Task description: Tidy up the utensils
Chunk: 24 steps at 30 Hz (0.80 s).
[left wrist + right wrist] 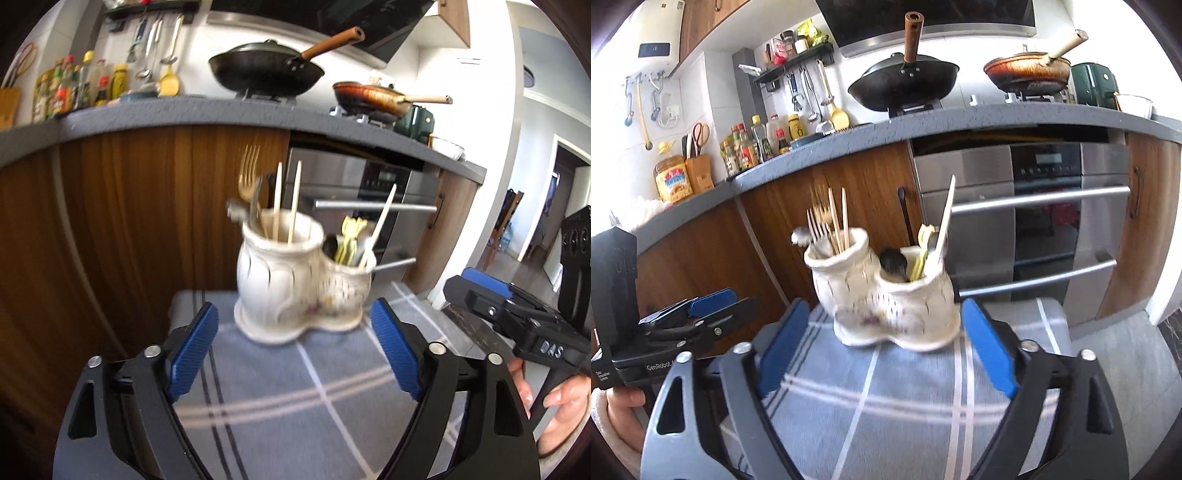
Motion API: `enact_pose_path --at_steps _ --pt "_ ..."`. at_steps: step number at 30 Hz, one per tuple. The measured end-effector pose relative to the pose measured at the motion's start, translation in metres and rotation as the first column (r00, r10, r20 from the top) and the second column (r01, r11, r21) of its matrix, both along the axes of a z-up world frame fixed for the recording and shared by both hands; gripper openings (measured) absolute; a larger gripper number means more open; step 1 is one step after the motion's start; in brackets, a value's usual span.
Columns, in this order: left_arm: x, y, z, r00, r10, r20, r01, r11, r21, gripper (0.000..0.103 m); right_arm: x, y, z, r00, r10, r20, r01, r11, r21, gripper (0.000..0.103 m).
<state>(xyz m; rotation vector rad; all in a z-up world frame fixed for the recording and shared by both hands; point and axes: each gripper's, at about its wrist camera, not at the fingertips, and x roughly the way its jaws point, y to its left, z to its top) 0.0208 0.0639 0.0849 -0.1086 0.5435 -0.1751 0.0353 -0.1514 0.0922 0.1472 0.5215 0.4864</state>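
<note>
A cream ceramic double utensil holder [299, 284] stands on a blue checked cloth [295, 398]; it also shows in the right wrist view [886, 299]. Its taller left pot holds a gold fork [249, 177], a steel fork and two chopsticks [286, 199]. The lower right pot holds yellow utensils [349, 240], a dark spoon and a pale stick. My left gripper [293, 350] is open and empty just in front of the holder. My right gripper [884, 350] is open and empty, also facing the holder. Each gripper shows at the side of the other's view.
The cloth [905, 406] covers a small raised surface in front of wooden cabinets [129, 221] and a steel oven [1034, 221]. A grey counter [960, 122] above carries a black wok [266, 70], a brown pan [1027, 70] and bottles [753, 144].
</note>
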Motion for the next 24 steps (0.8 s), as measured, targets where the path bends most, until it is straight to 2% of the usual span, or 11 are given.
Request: enact_pose_path --at_steps 3,5,8,11,24 --pt "-0.007 -0.007 -0.012 0.998 0.058 0.02 -0.06 0.996 0.069 0.093 -0.008 0.001 -0.009 0.999 -0.026 0.028 0.027 0.999 -0.043 0.097" --pt "-0.008 -0.01 -0.019 0.995 0.094 0.032 -0.098 0.988 0.121 0.093 -0.013 0.001 -0.014 0.997 -0.048 0.054 0.052 0.996 -0.069 0.097" --pt "-0.011 -0.012 -0.029 0.992 0.116 0.05 -0.122 0.98 0.158 0.094 -0.016 0.0 -0.021 0.995 -0.064 0.08 0.071 0.993 -0.095 0.097" --pt "-0.01 -0.01 -0.035 0.991 0.125 0.05 -0.131 0.976 0.173 0.094 -0.016 -0.002 -0.025 0.992 -0.073 0.101 0.084 0.99 -0.112 0.097" --pt "-0.007 -0.007 -0.044 0.992 0.125 0.033 -0.129 0.975 0.18 0.094 -0.006 -0.01 -0.038 0.994 -0.081 0.07 0.089 0.989 -0.117 0.097"
